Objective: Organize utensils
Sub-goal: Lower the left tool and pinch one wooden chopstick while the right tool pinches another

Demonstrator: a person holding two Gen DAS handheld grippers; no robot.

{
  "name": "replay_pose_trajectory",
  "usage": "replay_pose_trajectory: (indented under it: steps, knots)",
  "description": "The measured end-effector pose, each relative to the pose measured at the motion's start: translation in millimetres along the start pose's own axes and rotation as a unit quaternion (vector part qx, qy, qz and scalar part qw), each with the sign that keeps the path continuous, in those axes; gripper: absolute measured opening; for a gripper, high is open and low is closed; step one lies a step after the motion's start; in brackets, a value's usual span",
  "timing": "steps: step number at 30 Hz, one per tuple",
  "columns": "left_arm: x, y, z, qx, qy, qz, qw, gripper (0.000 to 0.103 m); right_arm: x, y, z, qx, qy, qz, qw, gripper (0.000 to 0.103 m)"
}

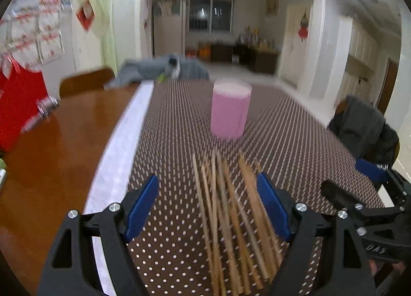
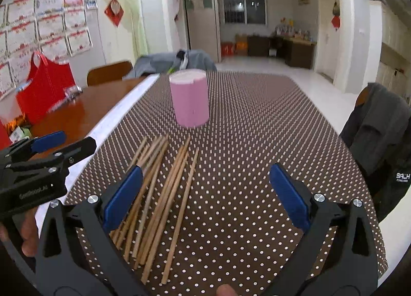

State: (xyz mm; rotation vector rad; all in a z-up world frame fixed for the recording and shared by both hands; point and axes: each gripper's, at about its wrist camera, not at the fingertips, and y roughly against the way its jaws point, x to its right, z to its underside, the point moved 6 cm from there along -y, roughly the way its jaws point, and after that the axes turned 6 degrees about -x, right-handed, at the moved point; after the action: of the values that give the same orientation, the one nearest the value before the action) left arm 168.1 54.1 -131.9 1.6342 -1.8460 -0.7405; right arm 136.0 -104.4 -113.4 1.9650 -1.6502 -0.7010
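Several wooden chopsticks (image 1: 231, 208) lie in a loose pile on the brown dotted tablecloth (image 1: 295, 141). They also show in the right wrist view (image 2: 159, 193). A pink cylindrical holder (image 1: 230, 108) stands upright beyond them, also in the right wrist view (image 2: 190, 98). My left gripper (image 1: 208, 206) is open, low over the pile, its right finger beside the sticks. My right gripper (image 2: 205, 193) is open and empty, to the right of the pile. Each gripper shows in the other's view: the right one (image 1: 364, 180) and the left one (image 2: 54, 147).
A bare wooden table (image 1: 56, 147) lies left of the cloth's white edge. Red bags (image 2: 43, 82) and a small glass item (image 2: 73, 91) sit at the far left. Chairs draped with dark jackets (image 2: 380, 131) stand at the right and far end.
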Motion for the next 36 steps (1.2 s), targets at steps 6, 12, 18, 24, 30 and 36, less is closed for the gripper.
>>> replay_pose_trajectory:
  steps: [6,12,18,24,30,36]
  knots:
    - [-20.5,-47.8,12.5,-0.093,-0.022,-0.027,0.9950,0.077,3.0,-42.3,9.5,-0.080,-0.010,-0.018,0.997,0.095]
    - [-29.2,-78.8,16.8,-0.147,-0.035,-0.033,0.9880,0.068,4.0,-76.7,20.5,-0.150,-0.018,-0.051,0.987,0.080]
    - [-32.8,-109.7,13.5,-0.189,-0.036,-0.025,0.9810,0.058,-0.6,-98.1,18.1,-0.200,-0.010,-0.061,0.978,0.074]
    - [-34.3,-119.7,6.5,-0.211,-0.038,-0.028,0.9764,0.048,-10.5,-118.5,18.7,-0.242,0.018,-0.050,0.969,0.062]
    - [-30.3,-123.4,0.8,-0.222,-0.040,-0.023,0.9739,0.034,-22.6,-135.4,15.4,-0.273,0.080,-0.007,0.959,0.060]
    - [-35.4,-123.2,-1.2,-0.224,-0.002,-0.018,0.9744,0.006,-12.6,-151.9,4.7,-0.307,0.083,-0.006,0.948,0.023]
